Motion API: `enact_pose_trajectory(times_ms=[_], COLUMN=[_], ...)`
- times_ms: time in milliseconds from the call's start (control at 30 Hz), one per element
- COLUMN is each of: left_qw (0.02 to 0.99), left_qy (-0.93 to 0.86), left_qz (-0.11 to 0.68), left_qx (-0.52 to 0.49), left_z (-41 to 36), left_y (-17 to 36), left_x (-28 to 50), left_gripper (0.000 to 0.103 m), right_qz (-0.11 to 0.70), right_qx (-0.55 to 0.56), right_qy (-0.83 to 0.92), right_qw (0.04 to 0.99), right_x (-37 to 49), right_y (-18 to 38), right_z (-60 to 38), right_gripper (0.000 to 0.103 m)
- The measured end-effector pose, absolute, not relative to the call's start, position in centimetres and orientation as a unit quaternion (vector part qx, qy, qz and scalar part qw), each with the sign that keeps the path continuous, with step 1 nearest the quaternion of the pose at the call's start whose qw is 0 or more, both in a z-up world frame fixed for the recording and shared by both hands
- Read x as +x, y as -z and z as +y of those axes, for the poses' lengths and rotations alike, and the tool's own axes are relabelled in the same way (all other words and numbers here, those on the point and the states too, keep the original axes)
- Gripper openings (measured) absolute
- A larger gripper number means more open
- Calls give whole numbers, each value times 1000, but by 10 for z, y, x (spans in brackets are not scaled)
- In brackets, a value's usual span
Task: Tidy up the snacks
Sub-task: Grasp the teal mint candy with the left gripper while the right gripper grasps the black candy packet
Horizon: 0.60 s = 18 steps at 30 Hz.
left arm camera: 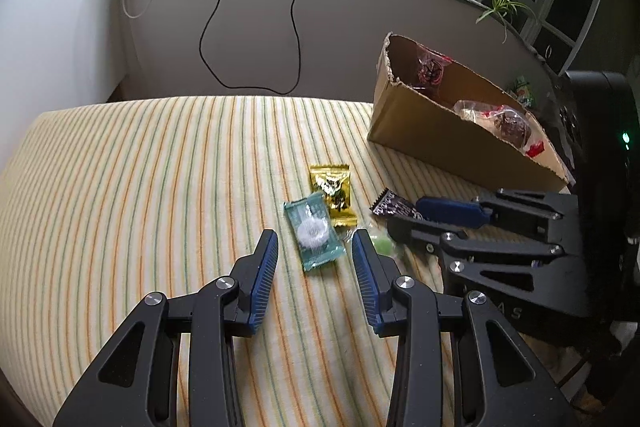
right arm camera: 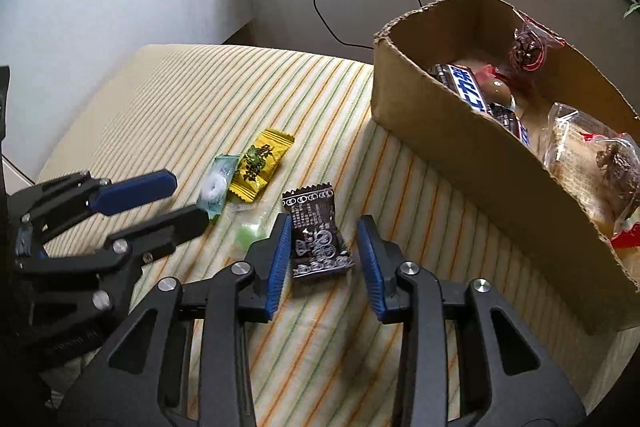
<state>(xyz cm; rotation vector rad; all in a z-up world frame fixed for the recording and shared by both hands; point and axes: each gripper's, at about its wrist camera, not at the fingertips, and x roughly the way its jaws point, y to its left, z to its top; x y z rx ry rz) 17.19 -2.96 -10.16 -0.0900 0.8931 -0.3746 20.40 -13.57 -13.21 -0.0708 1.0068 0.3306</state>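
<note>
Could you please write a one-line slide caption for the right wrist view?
Right tongs straddle a black snack packet on the striped cloth, beside a cardboard box of snacks.

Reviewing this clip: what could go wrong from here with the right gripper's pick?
1. The right gripper straddles the flat black packet; its pads may slide off or pinch the striped cloth.
2. The left gripper sits close beside; the two could collide.
3. The green candy nearby could get knocked.
</note>
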Motion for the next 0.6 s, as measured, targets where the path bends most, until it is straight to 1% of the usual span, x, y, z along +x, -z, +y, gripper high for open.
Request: enact_pose_trajectory(times_ms=[300, 333, 400, 467, 600], left_qw=[882, 882, 883, 884, 885], left_qy=[162, 160, 153, 151, 149], left_qz=[443, 443, 443, 443, 440], left_qx=[-3, -1, 6, 9, 13], left_z=[-48, -50, -51, -52, -53], left_y=[111, 111, 112, 112, 112], left_x=[183, 184, 186, 187, 186], left_gripper=[37, 35, 27, 23, 22], right_qz=[479, 479, 478, 477, 476], right_qx=[-40, -39, -38, -39, -40], right_qy=[-163, -164, -164, -164, -165], right_qw=[861, 862, 862, 862, 863], right_x=[203, 203, 203, 203, 202], right_y=[130, 130, 131, 130, 132], right_z=[-138, -138, -139, -140, -139], right_gripper=[28, 28, 28, 28, 27])
